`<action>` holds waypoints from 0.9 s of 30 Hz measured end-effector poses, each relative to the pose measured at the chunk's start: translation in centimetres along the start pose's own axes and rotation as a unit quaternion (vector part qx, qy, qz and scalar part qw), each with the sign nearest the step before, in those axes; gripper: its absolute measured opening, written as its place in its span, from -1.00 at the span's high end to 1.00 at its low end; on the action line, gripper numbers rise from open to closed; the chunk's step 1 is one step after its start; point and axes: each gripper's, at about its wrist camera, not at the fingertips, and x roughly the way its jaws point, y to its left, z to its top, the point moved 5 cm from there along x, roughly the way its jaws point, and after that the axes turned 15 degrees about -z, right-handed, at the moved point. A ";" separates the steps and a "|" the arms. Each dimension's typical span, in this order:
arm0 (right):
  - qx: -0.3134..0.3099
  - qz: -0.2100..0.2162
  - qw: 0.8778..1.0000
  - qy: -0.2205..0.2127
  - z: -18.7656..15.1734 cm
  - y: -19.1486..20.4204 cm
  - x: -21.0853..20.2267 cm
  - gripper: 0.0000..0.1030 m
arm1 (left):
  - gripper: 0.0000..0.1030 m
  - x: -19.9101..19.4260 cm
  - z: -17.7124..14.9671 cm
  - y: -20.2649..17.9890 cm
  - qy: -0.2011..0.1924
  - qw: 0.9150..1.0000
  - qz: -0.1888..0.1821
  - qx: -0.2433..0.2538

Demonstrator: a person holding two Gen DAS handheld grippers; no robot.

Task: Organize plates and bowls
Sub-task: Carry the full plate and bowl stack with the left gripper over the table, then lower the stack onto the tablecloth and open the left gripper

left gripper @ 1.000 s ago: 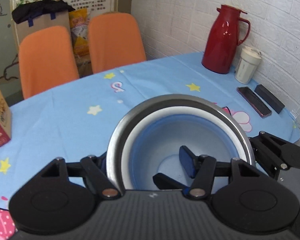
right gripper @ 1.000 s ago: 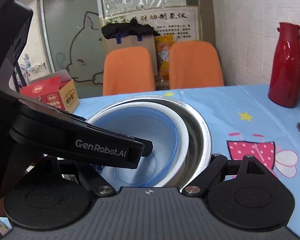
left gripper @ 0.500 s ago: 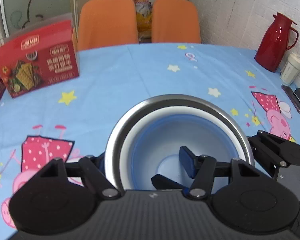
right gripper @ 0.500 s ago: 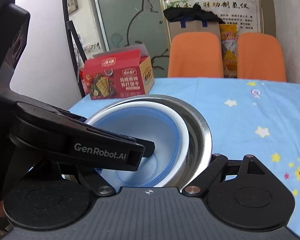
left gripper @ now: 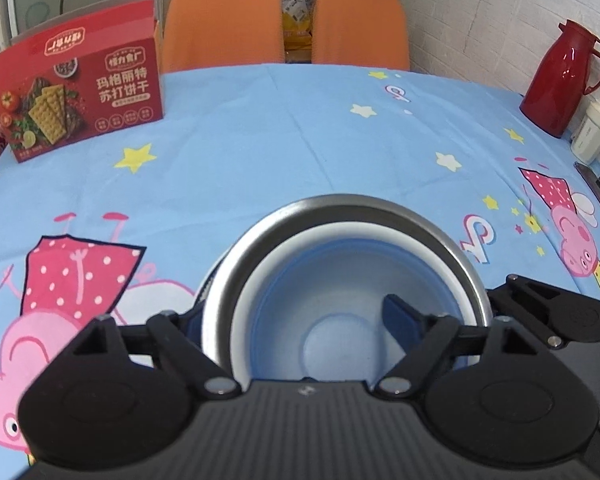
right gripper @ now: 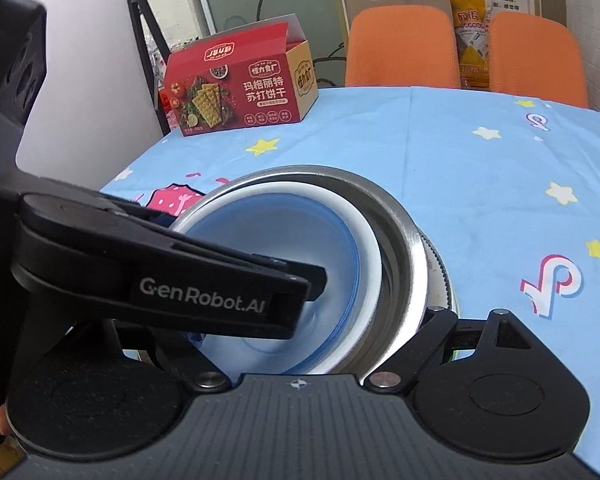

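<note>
bowl stack is swinging left toward cracker box — thermos sliding off right. both grippers, left & right, are clamping its rims, carrying it above tablecloth — relocating, not set down yet.

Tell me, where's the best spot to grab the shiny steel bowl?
Pinch the steel bowl at its rim, coming from above: it's too wide to span, opens upward, and the white bowl nests inside, so one finger goes in, one outside.
</note>
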 end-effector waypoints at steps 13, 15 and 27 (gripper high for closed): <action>0.031 -0.039 0.996 -0.068 0.8 -3.6 -4.6 -0.43 | -0.95 -4.7 1.1 -1.4 -0.101 0.993 0.061 0.003; 0.033 -0.046 0.996 -0.070 0.3 -4.3 -5.0 -0.43 | -0.95 -5.0 0.5 -1.9 -0.111 0.992 0.065 -0.006; 0.112 -0.084 0.985 -0.105 -4.9 -9.7 -10.2 -0.44 | -0.95 -7.5 -5.2 -7.5 -0.137 0.988 0.069 -0.021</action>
